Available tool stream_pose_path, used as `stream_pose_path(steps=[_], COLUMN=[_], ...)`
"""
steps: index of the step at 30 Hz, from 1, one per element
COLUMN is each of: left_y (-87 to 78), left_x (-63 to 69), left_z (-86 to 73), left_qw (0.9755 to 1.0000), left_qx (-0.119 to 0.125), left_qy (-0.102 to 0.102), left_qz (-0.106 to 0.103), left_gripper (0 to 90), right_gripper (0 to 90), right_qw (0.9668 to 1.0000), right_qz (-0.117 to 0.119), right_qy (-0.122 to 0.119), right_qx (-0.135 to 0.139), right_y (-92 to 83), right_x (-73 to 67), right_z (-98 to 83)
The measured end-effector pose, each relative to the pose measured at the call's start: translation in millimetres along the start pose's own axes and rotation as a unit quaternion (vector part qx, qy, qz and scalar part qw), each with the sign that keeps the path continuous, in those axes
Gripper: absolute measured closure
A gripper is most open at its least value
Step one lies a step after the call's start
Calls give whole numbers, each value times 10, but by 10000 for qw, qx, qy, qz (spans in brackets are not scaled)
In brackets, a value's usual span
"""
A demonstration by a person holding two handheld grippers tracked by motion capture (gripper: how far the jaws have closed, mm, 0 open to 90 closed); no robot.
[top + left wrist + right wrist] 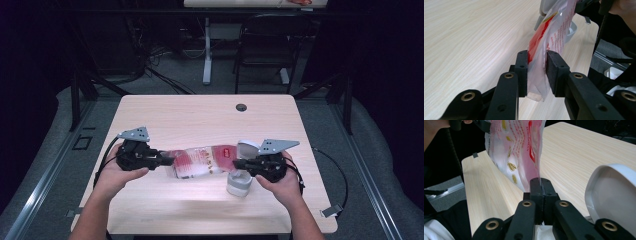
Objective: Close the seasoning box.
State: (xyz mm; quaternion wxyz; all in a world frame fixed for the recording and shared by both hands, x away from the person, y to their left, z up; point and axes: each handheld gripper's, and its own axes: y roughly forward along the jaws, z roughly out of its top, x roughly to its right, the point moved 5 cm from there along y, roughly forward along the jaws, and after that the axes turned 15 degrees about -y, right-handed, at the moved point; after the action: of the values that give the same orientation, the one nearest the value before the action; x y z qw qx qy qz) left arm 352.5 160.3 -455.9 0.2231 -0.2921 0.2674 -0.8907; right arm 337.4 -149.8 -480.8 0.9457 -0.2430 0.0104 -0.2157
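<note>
Two hands come in from the near edge of the table (150,200), each carrying a black gripper, and a red and clear plastic bag (202,162) is stretched between them just above the wood. The left gripper (167,160) has one end of the bag between its jaws; in the left gripper view (537,72) the pads stand a little apart, with the crumpled film (541,50) touching the left pad and a narrow gap at the right one, so the hold looks loose. The right gripper (236,164) is clamped tight on the other end: in the right gripper view (541,185) its pads meet on the thin edge of the bag (516,150), which rises from them toward the other hand. Just beside the right gripper stands a white container (239,182) with its round lid (247,147) tipped up. Farther off, near the table's far edge, sits a small dark grommet (241,107). Beyond the table, a black chair (265,45) and a white desk leg (207,50) stand on the grey floor.
</note>
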Motion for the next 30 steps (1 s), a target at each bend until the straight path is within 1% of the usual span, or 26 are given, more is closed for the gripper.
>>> stream_pose_path(steps=[3, 6, 10, 14, 22, 25, 26, 28, 30], left_y=[21, 44, 67, 88, 107, 118, 123, 133, 130], left_x=[-20, -37, -42, -47, -68, -86, -95, -104, -114], left_z=[-38, -65, -87, -115, -163, -193, -200, -211, -217], left_qw=[10000, 10000, 10000, 10000, 9999, 9999, 9999, 9999, 9999], left_qx=[10, -39, -28, -6, -62, -86, -81, -73, -85], left_qy=[-34, -12, 3, 15, 1, 10, 14, -16, 3], left_qz=[-21, 19, 37, 52, 79, 63, 60, 84, 112], left_gripper=[716, 710, 704, 704, 701, 695, 692, 684, 674], right_gripper=[898, 899, 898, 897, 900, 900, 900, 900, 900], right_qw=[9999, 9998, 9997, 9998, 9996, 9993, 9993, 9990, 9988], right_qz=[-4, -6, -23, -54, -81, -67, -61, -63, -70], right_qy=[-70, -107, -119, -109, -141, -231, -232, -305, -334], right_qx=[-92, -151, -192, -183, -212, -288, -276, -332, -347], right_y=[2, -1, -7, -7, 5, 0, 2, 0, 3], right_x=[-3, -8, -3, 2, -3, -17, -26, -35, -43], right_z=[23, 37, 43, 44, 60, 79, 88, 103, 120])
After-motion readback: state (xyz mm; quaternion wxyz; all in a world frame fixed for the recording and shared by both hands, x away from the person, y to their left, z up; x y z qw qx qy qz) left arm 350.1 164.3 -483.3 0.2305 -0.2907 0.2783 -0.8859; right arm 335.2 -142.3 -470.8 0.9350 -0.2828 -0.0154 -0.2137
